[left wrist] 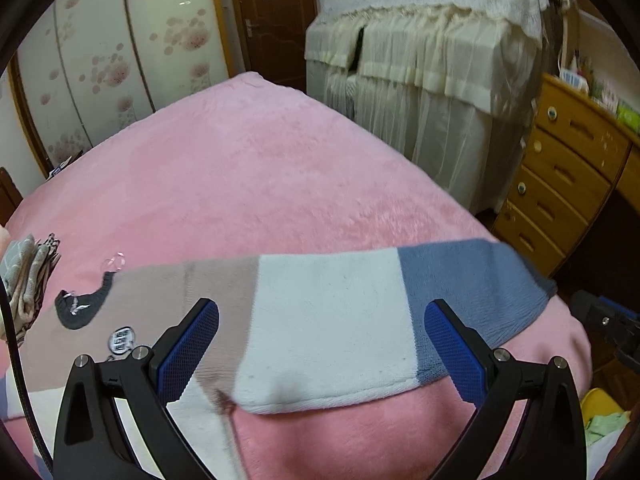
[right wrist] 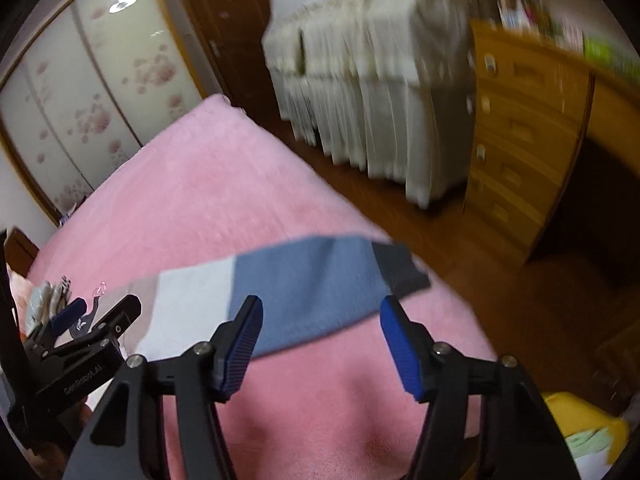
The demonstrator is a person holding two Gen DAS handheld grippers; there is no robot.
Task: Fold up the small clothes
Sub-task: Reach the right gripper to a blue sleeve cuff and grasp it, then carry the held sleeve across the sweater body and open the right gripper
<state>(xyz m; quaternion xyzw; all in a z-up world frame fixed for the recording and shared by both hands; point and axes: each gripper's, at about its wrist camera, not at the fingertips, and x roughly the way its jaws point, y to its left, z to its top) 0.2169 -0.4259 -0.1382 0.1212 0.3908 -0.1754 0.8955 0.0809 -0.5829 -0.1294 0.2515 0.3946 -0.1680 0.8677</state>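
A small colour-block sweater (left wrist: 328, 320) lies flat on the pink bed (left wrist: 248, 168): beige body with a dark collar (left wrist: 82, 308), then a white band and a blue band along the sleeve. My left gripper (left wrist: 320, 320) is open, its blue pads straddling the white band just above it. In the right wrist view the sleeve's blue part (right wrist: 308, 292) ends in a dark cuff (right wrist: 400, 270) near the bed's edge. My right gripper (right wrist: 320, 316) is open over the blue part, empty. The left gripper (right wrist: 84, 320) shows at the left there.
A pile of folded clothes (left wrist: 28, 280) sits at the bed's left edge. A lace-covered cabinet (left wrist: 432, 60) and a wooden drawer chest (left wrist: 568, 176) stand beyond the bed. A yellow bin (right wrist: 588, 428) is on the floor at right. Wardrobe doors (left wrist: 120, 48) are behind.
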